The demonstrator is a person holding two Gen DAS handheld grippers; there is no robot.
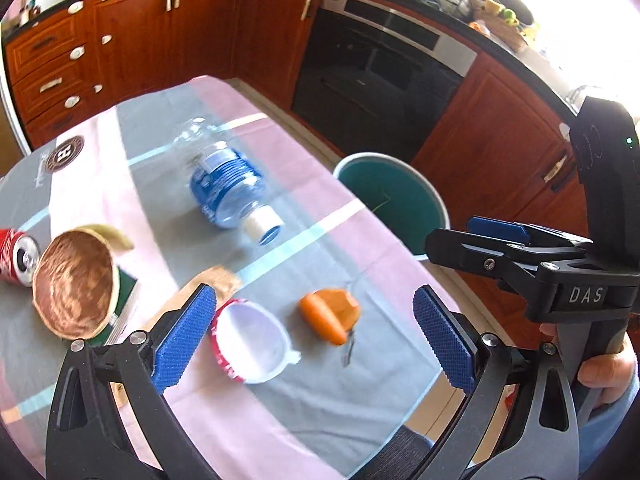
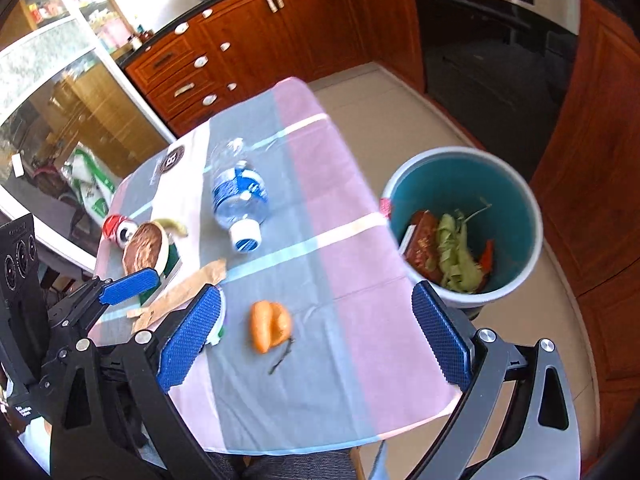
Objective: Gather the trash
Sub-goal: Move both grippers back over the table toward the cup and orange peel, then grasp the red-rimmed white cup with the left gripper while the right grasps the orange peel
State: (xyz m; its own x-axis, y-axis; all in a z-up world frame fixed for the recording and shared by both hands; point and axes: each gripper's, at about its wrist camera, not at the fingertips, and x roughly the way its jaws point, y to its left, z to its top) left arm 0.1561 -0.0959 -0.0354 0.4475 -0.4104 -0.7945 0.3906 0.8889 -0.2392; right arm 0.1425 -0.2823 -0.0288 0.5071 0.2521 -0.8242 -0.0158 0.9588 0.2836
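- Hovering above a littered tabletop [image 2: 344, 320], the left hand-held gripper [image 1: 314, 338] has its blue pads spread wide and holds nothing; the white cup [image 1: 252, 344] with the red outside lies on its side just past its left pad, likely the nearest candidate for a pick.
- The right hand-held gripper [image 2: 316, 338] is likewise spread open and empty, poised over the orange peel [image 2: 269, 326] and a dark stem scrap [image 2: 282, 356], which sit between its fingers in the view, though still below them on the cloth.
- A teal bin [image 2: 516, 184] stands on the floor just off the tabletop's right edge, placed there so that scraps need only a short carry; green peelings and a reddish-brown packet already lie inside.
- Remaining trash is spread over the striped cloth: a clear water bottle [image 1: 226, 184] with a blue label on its side, mouth toward the cameras; a red can [image 1: 16, 254] tipped over at the far left; a round brown lid or dish [image 1: 74, 284] tilted on edge against it; and a strip of brown paper [image 2: 180, 292].
- The job looks partly done, with several pieces still to collect.
- Judging from the spacing, each hand is positioned to take a separate item without crossing the other.
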